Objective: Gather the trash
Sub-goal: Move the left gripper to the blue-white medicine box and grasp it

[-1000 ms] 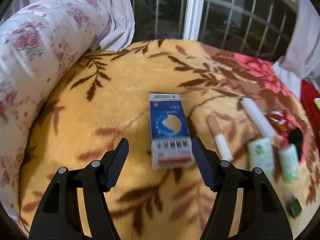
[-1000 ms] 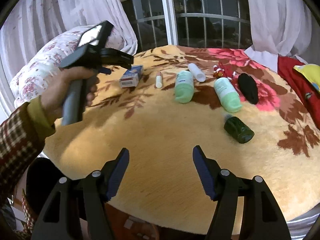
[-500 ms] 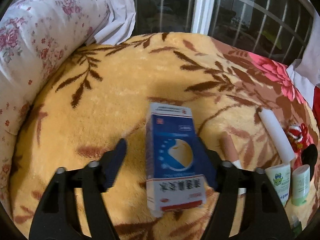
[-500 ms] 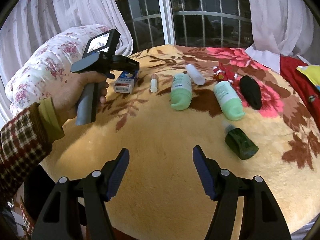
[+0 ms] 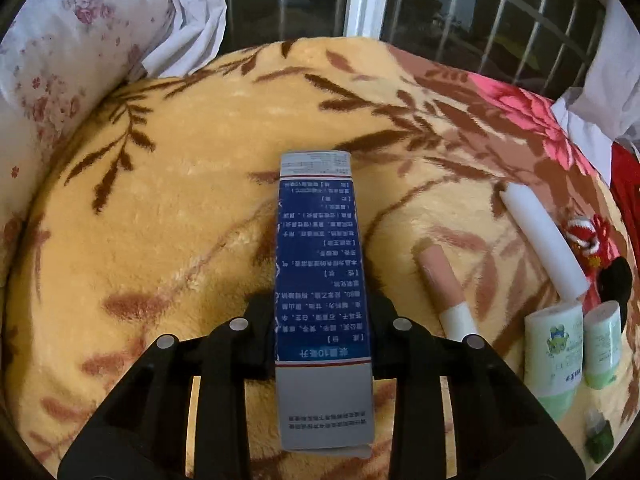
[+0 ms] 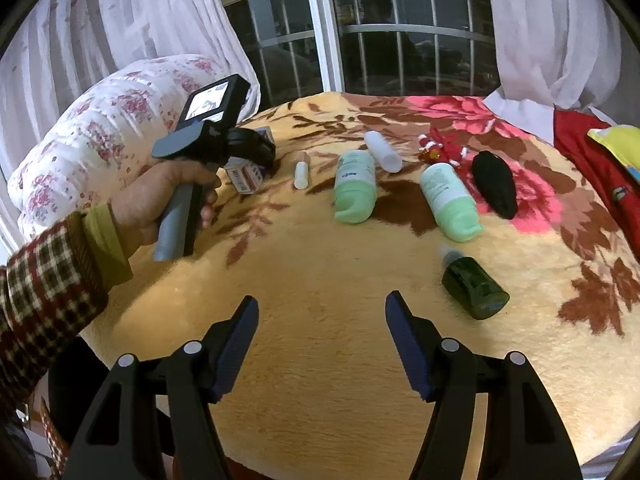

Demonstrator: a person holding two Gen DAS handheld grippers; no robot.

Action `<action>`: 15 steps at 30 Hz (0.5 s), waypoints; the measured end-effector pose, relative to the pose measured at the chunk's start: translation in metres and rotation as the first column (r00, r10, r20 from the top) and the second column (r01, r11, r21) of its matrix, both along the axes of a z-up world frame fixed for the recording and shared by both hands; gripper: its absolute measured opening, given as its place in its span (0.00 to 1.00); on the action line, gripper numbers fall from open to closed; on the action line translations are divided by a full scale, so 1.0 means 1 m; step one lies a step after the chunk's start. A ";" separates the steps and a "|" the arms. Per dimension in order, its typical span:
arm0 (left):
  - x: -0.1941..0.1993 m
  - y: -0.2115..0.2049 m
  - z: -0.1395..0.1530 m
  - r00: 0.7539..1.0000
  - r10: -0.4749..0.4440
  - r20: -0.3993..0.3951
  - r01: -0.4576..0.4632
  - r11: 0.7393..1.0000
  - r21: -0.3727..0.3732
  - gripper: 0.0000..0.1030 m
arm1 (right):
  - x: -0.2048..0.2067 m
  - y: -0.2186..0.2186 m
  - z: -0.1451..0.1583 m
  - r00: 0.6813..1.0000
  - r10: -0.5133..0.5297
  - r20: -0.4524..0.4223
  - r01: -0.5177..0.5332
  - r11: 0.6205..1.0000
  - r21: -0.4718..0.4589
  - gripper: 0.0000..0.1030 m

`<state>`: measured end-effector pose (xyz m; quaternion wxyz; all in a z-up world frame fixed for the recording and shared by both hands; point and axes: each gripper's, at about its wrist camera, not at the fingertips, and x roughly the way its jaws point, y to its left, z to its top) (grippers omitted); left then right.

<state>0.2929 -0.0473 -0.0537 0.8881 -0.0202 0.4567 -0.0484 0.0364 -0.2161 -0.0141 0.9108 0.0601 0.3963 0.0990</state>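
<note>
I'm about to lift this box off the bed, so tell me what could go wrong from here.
1. The left gripper has just closed on the blue box, a thin carton; squeezing harder might crush it.
2. It grips the box near one end, so the long free end may tilt or slip when lifted.
3. The pink tube lies just beside the box on the soft blanket; a sideways swing could nudge it.

- A bed is covered by a yellow plush blanket (image 6: 320,360) with brown leaves and a red flower.
- A floral white quilt (image 6: 100,140) lies rolled at its left side.
- Behind is a barred window (image 6: 400,40) (dark outside), with sheer white curtains (image 6: 120,20) on both sides.
</note>
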 end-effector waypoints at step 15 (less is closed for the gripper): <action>-0.113 0.042 0.037 0.991 -0.079 0.106 0.083 0.996 -0.031 0.29 | 0.130 -0.002 -0.003 0.993 -0.081 -0.086 0.077 0.996 -0.042 0.63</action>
